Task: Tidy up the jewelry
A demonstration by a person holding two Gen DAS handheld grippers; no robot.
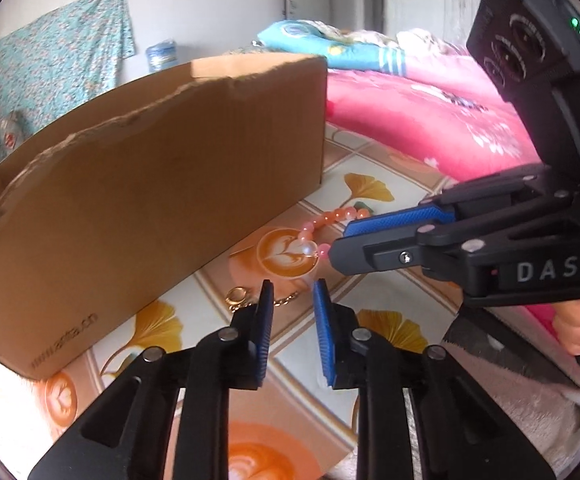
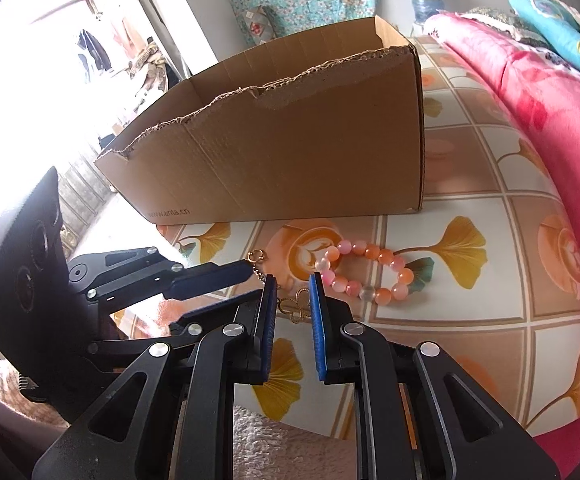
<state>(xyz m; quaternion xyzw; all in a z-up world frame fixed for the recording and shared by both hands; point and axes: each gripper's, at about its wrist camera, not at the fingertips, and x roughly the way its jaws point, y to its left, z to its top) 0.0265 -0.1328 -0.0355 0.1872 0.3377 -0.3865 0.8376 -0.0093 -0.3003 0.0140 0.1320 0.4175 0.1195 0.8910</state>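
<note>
Jewelry lies on the patterned cloth (image 2: 470,168) in front of the box (image 2: 290,152): a bead bracelet (image 2: 370,274) to the right and a gold chain (image 2: 290,308) with a ring clasp to the left. Nothing can be seen inside the box from either view.

Left gripper (image 1: 293,294): jaws parted, nothing between them, tips just over the chain, whose clasp (image 1: 237,295) shows beside the left finger. In the right wrist view this gripper (image 2: 225,284) comes in from the left with its upper finger over the chain's links.

Right gripper (image 2: 293,290): jaws parted and empty, the chain's knot-shaped pendant lying between and just beyond the fingertips, the bracelet just beside the right finger. In the left wrist view it (image 1: 340,240) reaches in from the right, tips at the near edge of the bracelet.

Step in hand, as judged: the approach to a first pick, with both pieces ungrasped and both tools converging on the same patch of cloth.

Next move calls for settling which tool takes which piece, lowering the fingers to straddle the thin chain or a bead, closing firmly, then lifting over the torn front wall of the box. Crowding of the two tools is the likely hazard.
</note>
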